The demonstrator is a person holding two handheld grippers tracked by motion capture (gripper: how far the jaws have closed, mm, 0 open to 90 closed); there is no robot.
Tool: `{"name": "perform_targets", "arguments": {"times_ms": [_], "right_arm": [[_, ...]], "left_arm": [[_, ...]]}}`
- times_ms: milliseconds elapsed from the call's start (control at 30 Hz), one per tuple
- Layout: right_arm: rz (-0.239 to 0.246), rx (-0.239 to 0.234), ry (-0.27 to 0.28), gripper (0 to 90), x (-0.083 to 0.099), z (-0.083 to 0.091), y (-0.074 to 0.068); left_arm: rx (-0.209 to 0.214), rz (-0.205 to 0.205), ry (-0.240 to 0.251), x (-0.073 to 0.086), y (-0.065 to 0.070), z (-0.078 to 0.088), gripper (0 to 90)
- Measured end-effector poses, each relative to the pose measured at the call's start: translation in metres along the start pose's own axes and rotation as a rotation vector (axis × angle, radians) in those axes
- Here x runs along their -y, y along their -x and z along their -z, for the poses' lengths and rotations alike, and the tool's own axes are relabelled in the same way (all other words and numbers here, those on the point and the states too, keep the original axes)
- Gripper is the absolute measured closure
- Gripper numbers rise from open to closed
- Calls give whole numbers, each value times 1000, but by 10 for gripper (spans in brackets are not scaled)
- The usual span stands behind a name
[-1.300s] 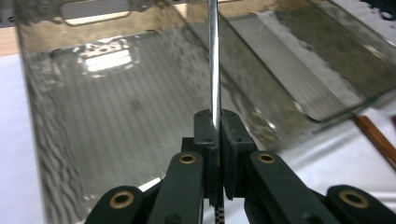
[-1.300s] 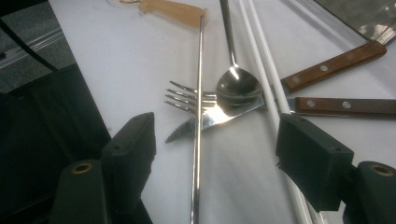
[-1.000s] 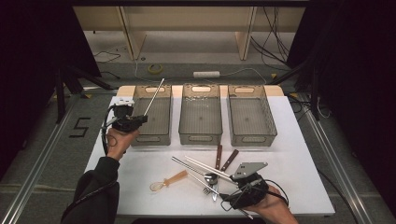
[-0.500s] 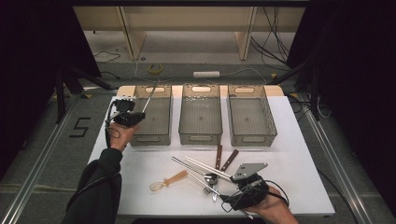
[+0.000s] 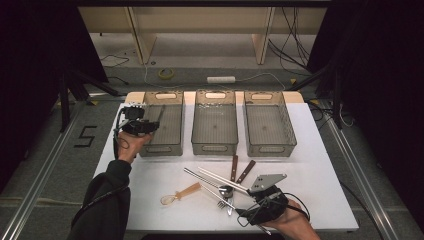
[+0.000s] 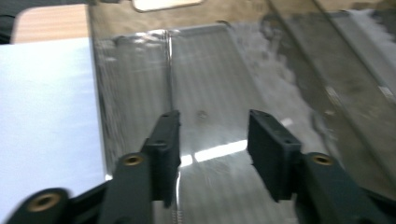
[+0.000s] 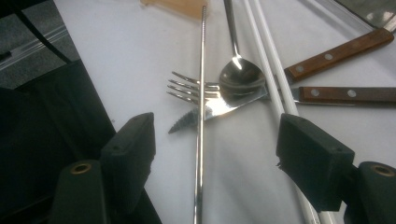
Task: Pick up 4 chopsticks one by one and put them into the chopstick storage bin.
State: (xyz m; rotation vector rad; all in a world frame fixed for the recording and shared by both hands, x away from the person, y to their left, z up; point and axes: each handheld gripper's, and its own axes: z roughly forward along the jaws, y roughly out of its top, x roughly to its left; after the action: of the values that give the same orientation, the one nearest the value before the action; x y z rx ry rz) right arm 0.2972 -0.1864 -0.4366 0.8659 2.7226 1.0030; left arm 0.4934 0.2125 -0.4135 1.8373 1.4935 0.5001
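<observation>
Left hand-held gripper [image 6: 212, 140] jaws just opening over left bin [image 5: 165, 125], nothing between them

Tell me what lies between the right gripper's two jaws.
In the right gripper view, a metal chopstick lies lengthwise on the table between the open right gripper.

The right gripper's [image 7: 212, 149] black jaws stand wide apart over the white table [image 7: 130, 51]. Between them runs a thin metal chopstick [image 7: 201, 107], crossing a steel fork [image 7: 187, 88] and shiny spoon [image 7: 240, 77], with two wooden-handled knives [image 7: 348, 94] beyond.
</observation>
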Motion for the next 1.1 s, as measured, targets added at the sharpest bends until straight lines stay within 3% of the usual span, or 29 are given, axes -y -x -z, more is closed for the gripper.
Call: {"name": "perform_targets", "arguments": {"times_ms": [167, 300, 600, 733, 1100], "right_arm": [[2, 13, -39, 295, -1, -1, 0], [7, 20, -95, 313, -3, -2, 0], [23, 24, -213, 396, -3, -6, 0], [33, 7, -234, 444, -4, -7, -1], [64, -16, -303, 624, -7, -22, -10]], "left_arm": [[101, -13, 11, 9, 11, 15, 337], [146, -61, 23, 13, 23, 28, 277], [250, -152, 37, 37, 49, 54, 211], [310, -157, 45, 50, 57, 63, 196], [408, -246, 95, 81, 85, 85, 171]]}}
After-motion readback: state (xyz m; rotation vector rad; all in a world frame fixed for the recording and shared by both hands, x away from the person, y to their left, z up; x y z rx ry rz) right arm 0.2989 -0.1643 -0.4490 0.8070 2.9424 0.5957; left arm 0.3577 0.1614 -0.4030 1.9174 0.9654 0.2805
